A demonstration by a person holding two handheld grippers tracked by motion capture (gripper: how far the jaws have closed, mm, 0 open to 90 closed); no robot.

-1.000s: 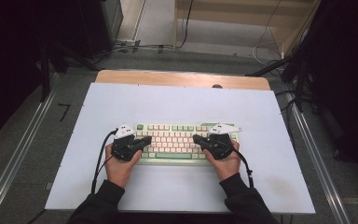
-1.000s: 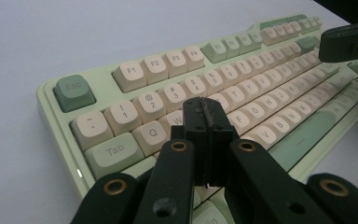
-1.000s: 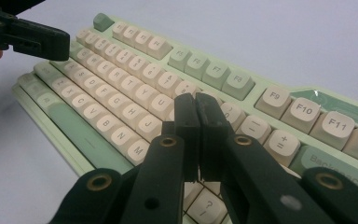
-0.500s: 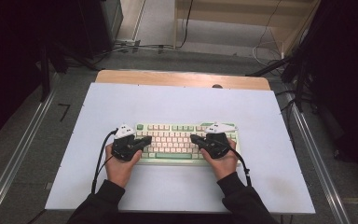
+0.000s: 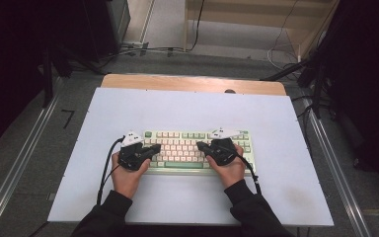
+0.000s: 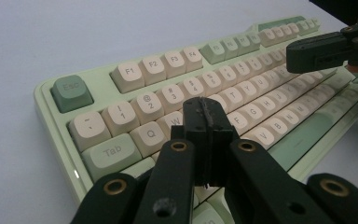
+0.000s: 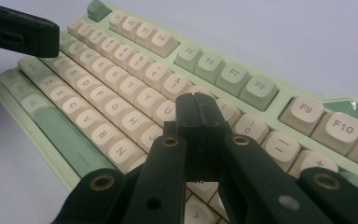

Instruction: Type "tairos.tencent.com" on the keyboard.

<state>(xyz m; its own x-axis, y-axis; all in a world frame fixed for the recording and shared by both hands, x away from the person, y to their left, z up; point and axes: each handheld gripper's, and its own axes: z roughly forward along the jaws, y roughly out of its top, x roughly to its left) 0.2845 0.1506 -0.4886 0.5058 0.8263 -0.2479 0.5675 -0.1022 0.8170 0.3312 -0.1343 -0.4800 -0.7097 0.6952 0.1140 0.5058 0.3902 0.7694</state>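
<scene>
Two matte-black grippers — left gripper, right gripper — jaws pressed together, empty, over glossy pastel-green keyboard.

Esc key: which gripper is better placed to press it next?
Left, probably. The left gripper, jaws shut, hovers over the keyboard's left half near W, a short way from the green Esc key. The right gripper, also shut, sits over the U/I area, farther off.
</scene>
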